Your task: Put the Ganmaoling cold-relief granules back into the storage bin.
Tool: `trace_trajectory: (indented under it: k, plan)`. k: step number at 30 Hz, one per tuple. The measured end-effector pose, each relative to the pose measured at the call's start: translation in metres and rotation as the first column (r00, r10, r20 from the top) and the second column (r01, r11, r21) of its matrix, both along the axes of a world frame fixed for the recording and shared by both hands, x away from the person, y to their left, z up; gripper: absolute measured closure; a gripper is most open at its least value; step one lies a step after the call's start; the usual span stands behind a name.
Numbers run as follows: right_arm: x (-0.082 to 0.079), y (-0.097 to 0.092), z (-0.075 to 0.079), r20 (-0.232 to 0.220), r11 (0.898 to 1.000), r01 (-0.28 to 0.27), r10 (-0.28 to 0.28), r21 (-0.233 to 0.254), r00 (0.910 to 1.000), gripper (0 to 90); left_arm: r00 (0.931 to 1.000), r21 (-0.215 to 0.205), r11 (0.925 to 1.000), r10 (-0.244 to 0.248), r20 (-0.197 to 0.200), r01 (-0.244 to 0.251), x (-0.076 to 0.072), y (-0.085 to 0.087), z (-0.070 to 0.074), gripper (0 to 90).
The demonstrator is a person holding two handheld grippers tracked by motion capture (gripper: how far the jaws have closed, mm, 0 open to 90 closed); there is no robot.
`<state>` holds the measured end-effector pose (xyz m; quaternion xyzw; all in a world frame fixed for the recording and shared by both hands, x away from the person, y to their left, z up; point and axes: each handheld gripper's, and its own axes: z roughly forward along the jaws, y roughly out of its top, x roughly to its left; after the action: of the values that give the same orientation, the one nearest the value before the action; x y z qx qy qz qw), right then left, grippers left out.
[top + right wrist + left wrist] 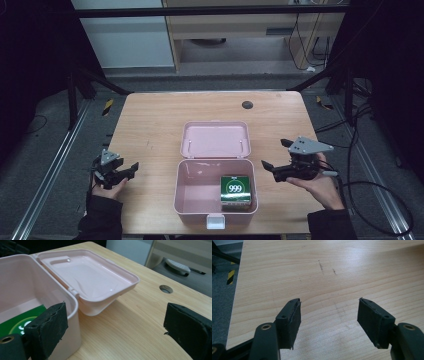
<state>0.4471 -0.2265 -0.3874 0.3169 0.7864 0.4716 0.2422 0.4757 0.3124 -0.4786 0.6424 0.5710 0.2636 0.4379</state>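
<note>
Open pink box on the wooden counter [150, 120], a gripper held at each side.

The left gripper [131, 169] and right gripper [274, 156] both hold their jaws spread, empty. The pink storage box [200, 197], lid [215, 140] laid back, sits between them, just beside the right jaws; a green "999" carton [235, 191] lies inside.

1. One light wooden rectangular surface [150, 125].
2. One pink plastic box [185, 200], its hinged lid [215, 140] lying open behind it.
3. One green carton marked 999 [235, 191] inside the box.
4. Two black hand-held grippers: left hand-held gripper [131, 170], right hand-held gripper [275, 155].
5. One dark round hole [247, 105] in the surface.
</note>
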Motion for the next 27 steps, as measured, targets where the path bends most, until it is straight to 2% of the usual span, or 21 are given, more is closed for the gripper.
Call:
trace_trajectory:
  k: [5, 8, 11, 14, 15, 16, 18, 19, 20, 22, 25, 26, 27]
  plan:
    - [0.002, -0.009, -0.011, 0.004, 0.997, 0.076, -0.077, 0.029, 0.9971, 5.6, 1.0, -0.004, 1.0, 0.001, 0.003, -0.001, 0.0, 0.0, 0.0, 34.6]
    - [0.004, -0.014, -0.017, -0.007, 0.991, 0.127, -0.127, 0.045, 0.9919, 5.4, 1.0, -0.004, 1.0, 0.0, 0.005, 0.0, -0.001, 0.0, 0.0, 34.6]
    - [0.006, -0.018, -0.024, -0.02, 0.981, 0.191, -0.191, 0.029, 0.9814, 4.4, 1.0, -0.003, 1.0, -0.001, 0.005, 0.001, -0.001, -0.001, 0.0, 34.9]
    - [0.009, -0.023, -0.031, -0.02, 0.964, 0.26, -0.259, 0.048, 0.9655, 4.1, 1.0, -0.002, 1.0, -0.003, 0.005, 0.003, -0.001, -0.001, 0.0, 34.9]
    - [0.011, -0.027, -0.037, -0.025, 0.949, 0.312, -0.311, 0.05, 0.95, 4.7, 1.0, 0.0, 1.0, -0.004, 0.005, 0.004, -0.001, -0.001, 0.0, 34.9]
    - [0.011, -0.027, -0.037, -0.025, 0.949, 0.312, -0.311, 0.05, 0.95, 4.7, 1.0, 0.001, 1.0, -0.004, 0.006, 0.004, -0.001, -0.001, -0.001, 34.9]
    - [0.014, -0.032, -0.044, -0.052, 0.934, 0.354, -0.352, 0.053, 0.9346, 4.8, 1.0, 0.0, 1.0, -0.003, 0.006, 0.003, -0.001, -0.002, -0.001, 34.9]
    - [0.016, -0.036, -0.051, -0.064, 0.919, 0.393, -0.39, 0.035, 0.9184, 4.8, 1.0, 0.001, 1.0, -0.003, 0.006, 0.003, -0.001, -0.002, -0.002, 35.1]
    - [0.016, -0.036, -0.051, -0.064, 0.919, 0.393, -0.39, 0.035, 0.9184, 4.8, 1.0, 0.004, 1.0, -0.004, 0.006, 0.003, -0.001, -0.002, -0.002, 35.1]
    - [0.019, -0.039, -0.059, -0.071, 0.908, 0.418, -0.416, 0.012, 0.9064, 4.7, 1.0, 0.005, 1.0, -0.003, 0.007, 0.003, 0.0, -0.002, -0.002, 35.3]
    - [0.022, -0.043, -0.071, -0.1, 0.899, 0.438, -0.438, -0.019, 0.8934, 4.3, 1.0, 0.009, 1.0, -0.005, 0.005, 0.005, 0.0, -0.002, -0.003, 35.2]
    - [0.023, -0.046, -0.078, -0.128, 0.899, 0.436, -0.438, -0.046, 0.8899, 3.3, 1.0, 0.01, 1.0, -0.003, 0.006, 0.003, 0.0, -0.002, -0.004, 35.2]
    - [0.023, -0.046, -0.078, -0.128, 0.899, 0.436, -0.438, -0.046, 0.8899, 3.3, 1.0, 0.01, 1.0, -0.003, 0.006, 0.003, 0.0, -0.002, -0.004, 35.0]
